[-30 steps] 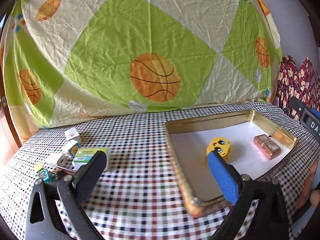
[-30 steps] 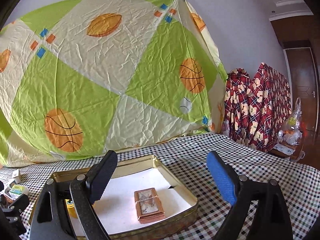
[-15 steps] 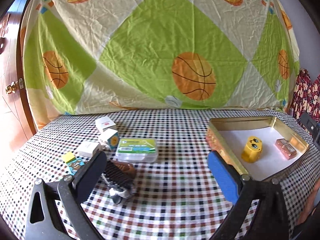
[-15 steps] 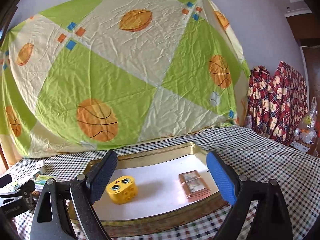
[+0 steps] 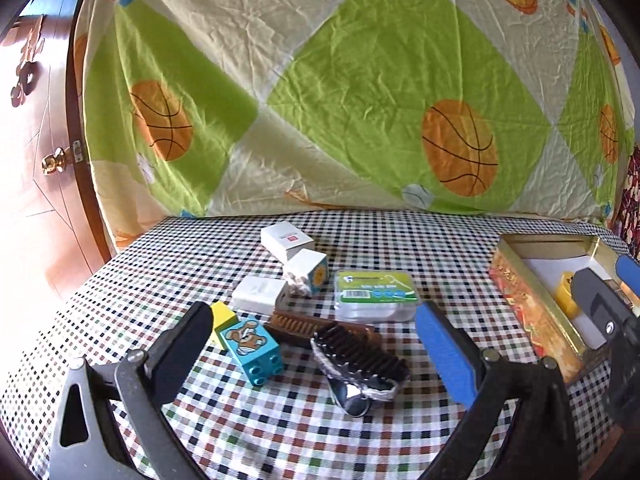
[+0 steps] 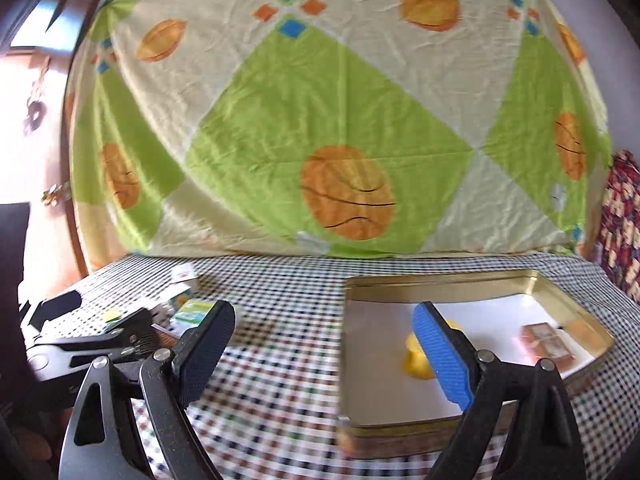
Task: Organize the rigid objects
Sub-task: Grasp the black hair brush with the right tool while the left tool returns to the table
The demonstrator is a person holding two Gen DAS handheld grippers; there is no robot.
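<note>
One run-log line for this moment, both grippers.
left gripper: open, empty, facing brush and blue block | right gripper: open, empty | tin tray: yellow block, card pack

A basketball-print sheet (image 5: 360, 92) hangs behind the checkered tablecloth (image 5: 280, 432) (a sunlit wooden door (image 5: 36, 184) stands left).

No print on the green-lidded box (image 5: 376, 289) or cartons is legible.

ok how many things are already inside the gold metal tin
2. A yellow toy block lies near the middle of the gold metal tin, partly behind the right gripper's blue finger, and a copper-coloured bundled pack sits toward its right end. More may be hidden.
</note>
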